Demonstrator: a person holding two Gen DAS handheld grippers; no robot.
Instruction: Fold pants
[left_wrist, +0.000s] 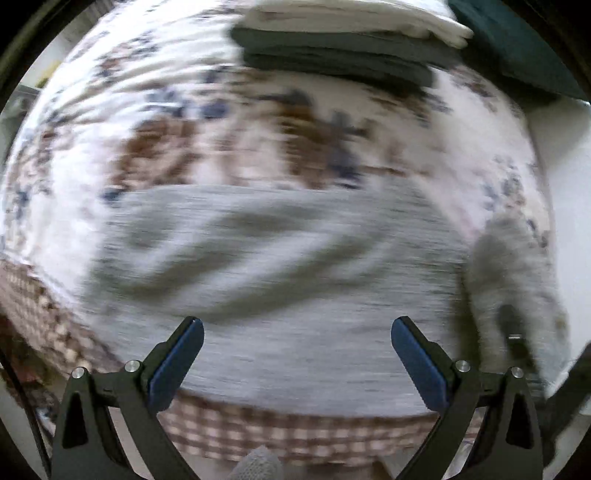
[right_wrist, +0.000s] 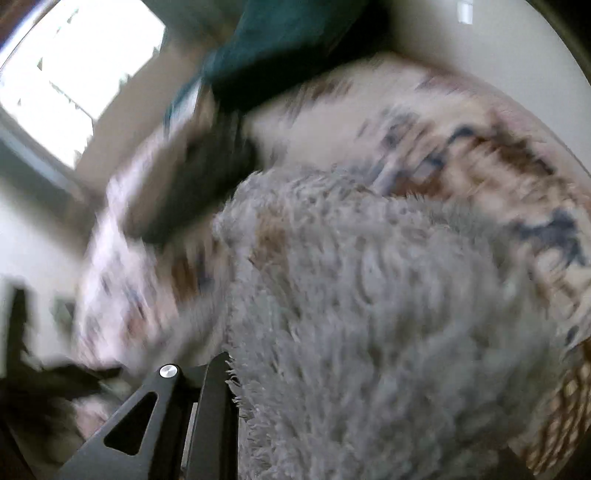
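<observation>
Grey fleece pants (left_wrist: 280, 266) lie spread on a floral bedspread (left_wrist: 184, 122) near the bed's front edge. My left gripper (left_wrist: 297, 332) is open and empty, its blue pads (left_wrist: 177, 362) held just above the pants. In the right wrist view the fuzzy grey pants (right_wrist: 388, 314) fill the frame and drape over my right gripper; only its left finger (right_wrist: 214, 406) shows, with cloth pressed against it. In the left wrist view the right gripper (left_wrist: 513, 339) sits at the far right with grey cloth bunched up around it. Both views are motion-blurred.
A stack of folded clothes, dark grey (left_wrist: 332, 59) under white (left_wrist: 354, 18), sits at the back of the bed. A dark teal pillow (left_wrist: 517, 48) lies at the back right, also in the right wrist view (right_wrist: 280, 48). A checked bed skirt (left_wrist: 295, 432) hangs along the front edge.
</observation>
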